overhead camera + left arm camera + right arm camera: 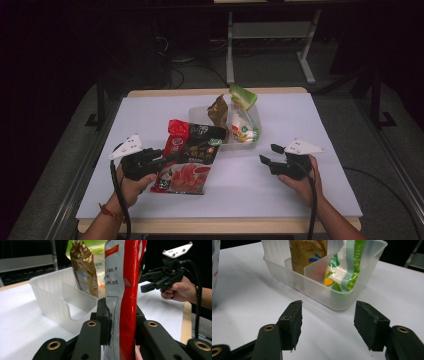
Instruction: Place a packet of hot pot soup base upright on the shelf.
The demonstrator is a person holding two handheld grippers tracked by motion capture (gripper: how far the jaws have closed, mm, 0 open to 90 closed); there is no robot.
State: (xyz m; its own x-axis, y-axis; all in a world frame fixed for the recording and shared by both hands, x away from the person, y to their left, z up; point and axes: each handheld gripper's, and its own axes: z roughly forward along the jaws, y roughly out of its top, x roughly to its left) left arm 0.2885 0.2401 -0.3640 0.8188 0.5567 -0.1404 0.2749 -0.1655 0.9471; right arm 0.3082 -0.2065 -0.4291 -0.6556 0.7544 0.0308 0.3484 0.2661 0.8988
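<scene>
1. Centre-left of the high view: the left hand-held gripper [159, 159] is clamped on a red and black snack bag [190, 157] lifted off the white tabletop [280, 190].
2. Upper centre: a clear plastic bin [252, 134] already holds a gold packet [218, 111] and a green-white packet [242, 125].
3. Right: the right hand-held gripper [269, 154] hovers with jaws apart, empty.
4. Judgement: two packets are binned; the red bag is left to place.

My glossy red plastic packet [125, 290] shines; the bin [55, 297] at one o'clock is frosted translucent plastic, my pads [372, 325] matt, rough rubber.
</scene>
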